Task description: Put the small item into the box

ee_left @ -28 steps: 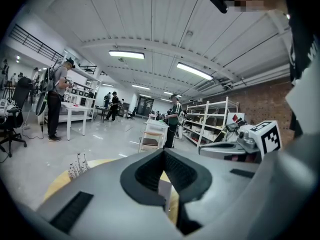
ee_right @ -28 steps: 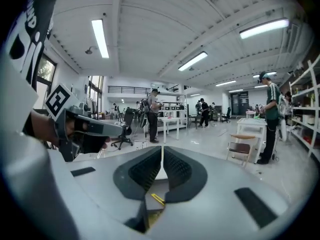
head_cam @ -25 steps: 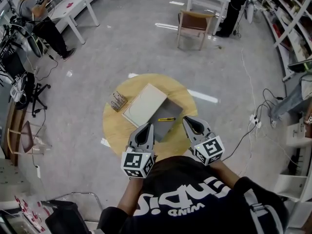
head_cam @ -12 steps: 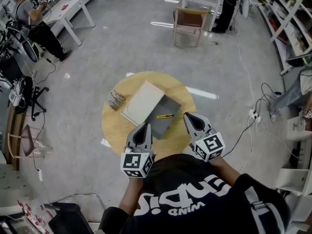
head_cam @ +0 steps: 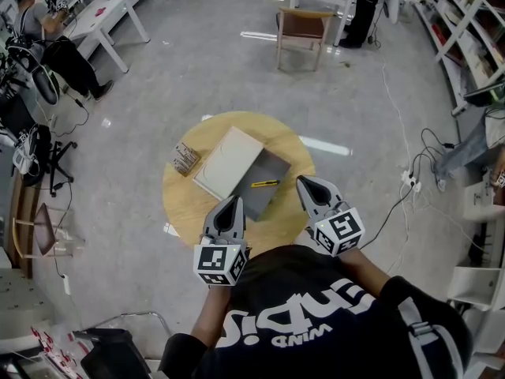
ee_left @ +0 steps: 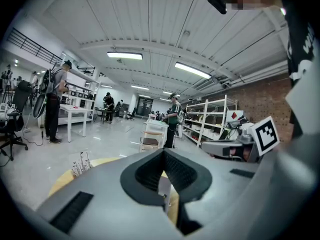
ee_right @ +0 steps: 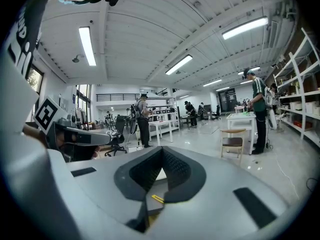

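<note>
A thin yellow item (head_cam: 265,183) lies on the grey box (head_cam: 274,166) on the round wooden table (head_cam: 183,204). A cream lid (head_cam: 228,163) rests slanted over the box's left part. My left gripper (head_cam: 234,202) hovers shut over the table's near edge, just short of the box. My right gripper (head_cam: 303,181) hangs shut at the table's near right rim, right of the yellow item. In the right gripper view the yellow item (ee_right: 157,199) and the cream lid (ee_right: 161,174) show through the gap below the closed jaws (ee_right: 161,150). The left gripper (ee_left: 163,151) is empty.
A small brown packet (head_cam: 185,158) lies on the table left of the lid, also visible as a spiky packet (ee_left: 81,163). A wooden chair (head_cam: 298,28) and white tables stand far behind. People work at benches at the left. Cables run over the floor at right.
The head view has drifted a little; both grippers stay shut in about the same places near the table's near edge. The box, lid and yellow item have not moved.
</note>
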Demonstrator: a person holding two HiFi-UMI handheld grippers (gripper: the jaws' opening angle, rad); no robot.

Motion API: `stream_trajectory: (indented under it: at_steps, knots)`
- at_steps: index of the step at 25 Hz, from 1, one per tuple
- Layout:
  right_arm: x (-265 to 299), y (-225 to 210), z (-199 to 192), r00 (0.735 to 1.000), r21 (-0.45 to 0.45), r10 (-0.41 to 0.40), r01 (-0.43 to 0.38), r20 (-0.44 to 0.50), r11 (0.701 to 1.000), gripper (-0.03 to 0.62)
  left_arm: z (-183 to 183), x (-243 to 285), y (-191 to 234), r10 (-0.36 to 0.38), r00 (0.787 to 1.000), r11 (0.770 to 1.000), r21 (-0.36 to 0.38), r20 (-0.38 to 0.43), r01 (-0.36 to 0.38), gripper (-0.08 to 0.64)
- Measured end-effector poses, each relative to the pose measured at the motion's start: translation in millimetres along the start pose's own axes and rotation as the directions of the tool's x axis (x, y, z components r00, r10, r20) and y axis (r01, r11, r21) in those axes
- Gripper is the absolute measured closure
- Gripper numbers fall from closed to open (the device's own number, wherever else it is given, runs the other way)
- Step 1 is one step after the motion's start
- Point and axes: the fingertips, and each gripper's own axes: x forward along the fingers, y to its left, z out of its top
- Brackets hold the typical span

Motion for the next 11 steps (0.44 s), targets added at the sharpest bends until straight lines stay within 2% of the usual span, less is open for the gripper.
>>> stream_trajectory:
  at_steps: [11]
  knots:
    - [3.2, -2.9, 1.2, 1.000, -0.004, 0.004, -0.004, 0.000, 1.000, 0.589, 0.2, 3.1, 1.6, -0.006, 1.000, 1.000, -0.004, 0.001, 0.006, 0.555]
